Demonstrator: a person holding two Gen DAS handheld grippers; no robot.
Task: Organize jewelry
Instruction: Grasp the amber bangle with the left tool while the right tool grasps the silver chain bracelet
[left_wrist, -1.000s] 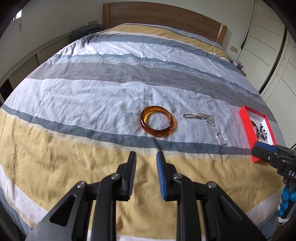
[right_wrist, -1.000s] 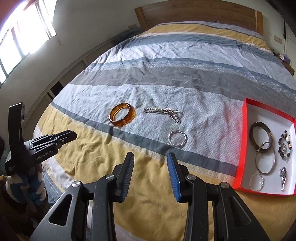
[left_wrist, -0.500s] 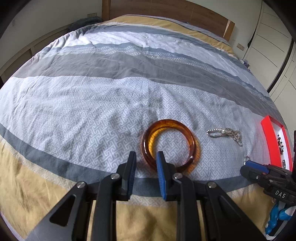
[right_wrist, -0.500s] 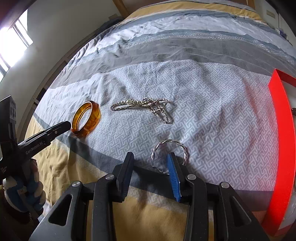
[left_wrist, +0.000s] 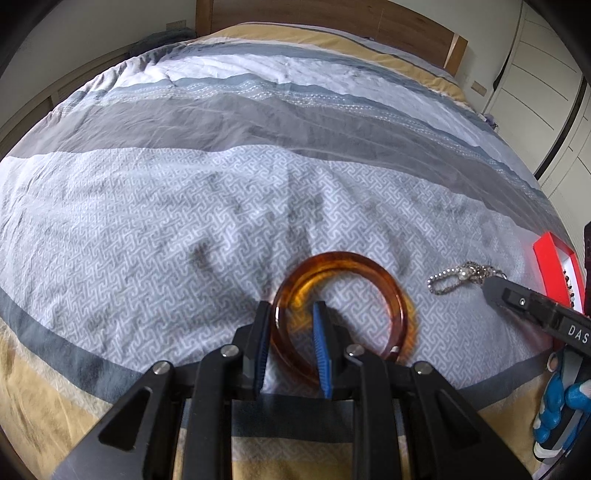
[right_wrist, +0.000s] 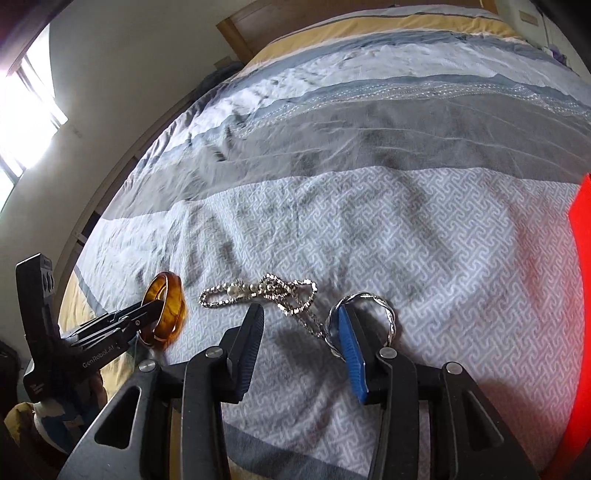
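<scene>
- The left gripper is seen at lower centre of the left wrist view. Its jaws stand narrow, astride the near-left rim of the amber bangle: one finger lies outside the ring, the blue-padded finger inside it. Whether the pads press on the rim cannot be told.
- The right gripper is seen at lower centre of the right wrist view. Its jaws stand moderately wide and have just been opening. The blue-padded finger lies across the left part of the twisted silver bangle; only bare quilt is seen between the jaws.
- The beaded silver chain lies on the quilt just above and between the right gripper's fingers, its tail running toward the silver bangle.
- In the right wrist view the amber bangle is placed at the left, with the left gripper's tips on its rim.
- The red box is seen at the right edge of the left wrist view; only a sliver of its white interior with dark beads is visible. The remaining contents are hidden.
- All items rest on the patterned grey-white band of the striped quilt.
</scene>
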